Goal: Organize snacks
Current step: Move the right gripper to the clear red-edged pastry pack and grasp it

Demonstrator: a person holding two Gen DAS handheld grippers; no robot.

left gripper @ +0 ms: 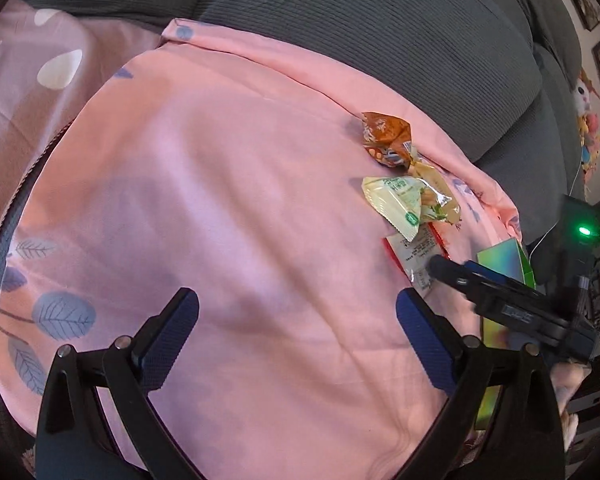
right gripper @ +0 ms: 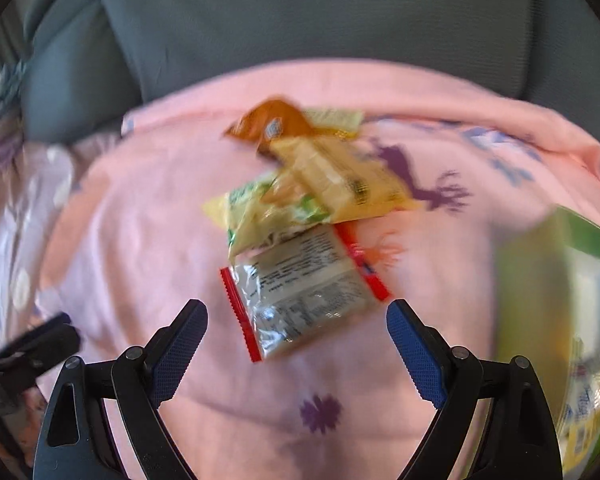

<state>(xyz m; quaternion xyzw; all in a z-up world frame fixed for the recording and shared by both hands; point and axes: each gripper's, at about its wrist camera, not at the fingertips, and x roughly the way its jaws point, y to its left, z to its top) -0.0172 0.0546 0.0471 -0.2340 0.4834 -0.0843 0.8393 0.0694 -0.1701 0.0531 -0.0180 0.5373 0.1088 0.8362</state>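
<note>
Several snack packets lie in a loose pile on a pink sheet (right gripper: pixel 148 240): a brown one (right gripper: pixel 272 124), a yellow one (right gripper: pixel 340 176), a yellow-green one (right gripper: pixel 268 212) and a silver one with red edges (right gripper: pixel 304 292). My right gripper (right gripper: pixel 296 312) is open just above the silver packet, which shows between its fingertips without touching the pads. In the left wrist view the same pile sits at the right, with the brown packet (left gripper: pixel 384 136), the yellow-green packet (left gripper: pixel 404 204) and the silver packet (left gripper: pixel 414 256). My left gripper (left gripper: pixel 298 300) is open over bare sheet, to the left of the pile.
A green box (right gripper: pixel 560 320) stands right of the pile, seen too as the box (left gripper: pixel 504 260) behind my right gripper (left gripper: pixel 448 270). Grey sofa cushions (left gripper: pixel 380 20) rise behind the sheet. A second patterned pink cloth (left gripper: pixel 40 80) lies to the left. My left gripper (right gripper: pixel 40 340) shows blurred at the left edge.
</note>
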